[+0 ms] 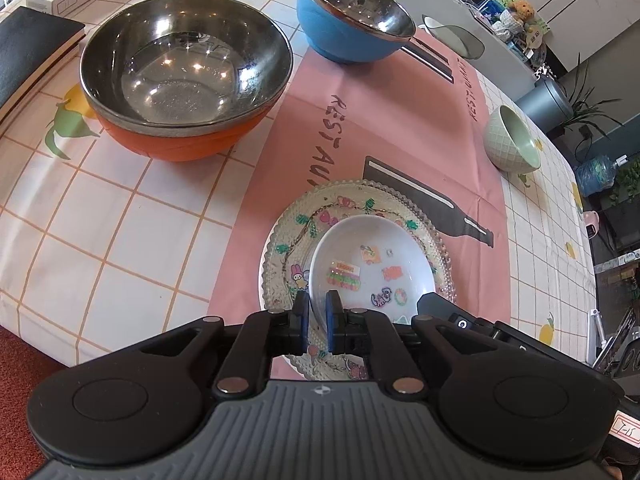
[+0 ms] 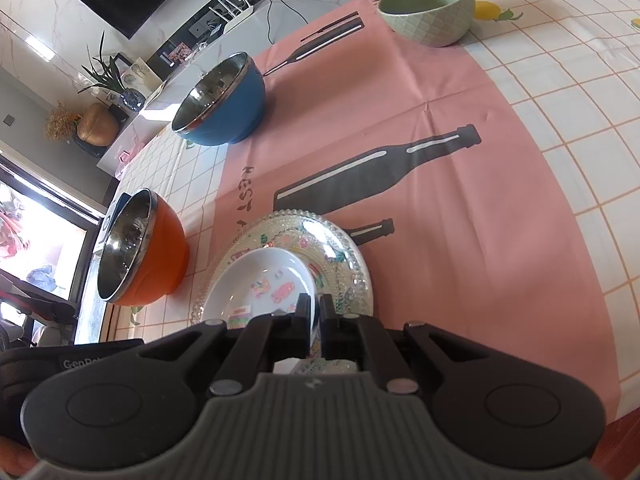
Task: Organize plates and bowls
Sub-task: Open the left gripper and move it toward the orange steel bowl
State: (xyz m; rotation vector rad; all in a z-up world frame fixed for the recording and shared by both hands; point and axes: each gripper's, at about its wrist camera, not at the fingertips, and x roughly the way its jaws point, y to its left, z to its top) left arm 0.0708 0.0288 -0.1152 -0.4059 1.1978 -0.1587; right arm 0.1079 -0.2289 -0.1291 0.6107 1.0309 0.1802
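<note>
Pinched between the blue pads of the left gripper (image 1: 317,312) is the near rim of a white dish (image 1: 372,264), smooth, shallow and dotted with bright stickers. Its opposite rim is clamped by the right gripper (image 2: 315,314). Under the dish, a round glass plate (image 1: 280,256) with a beaded edge is seen resting on a pink mat (image 1: 360,128). Farther out on the checked tablecloth (image 1: 100,248), steel-lined orange (image 1: 184,80) and blue (image 1: 352,16) bowls and a quilted green bowl (image 1: 512,140) are set well apart.
</note>
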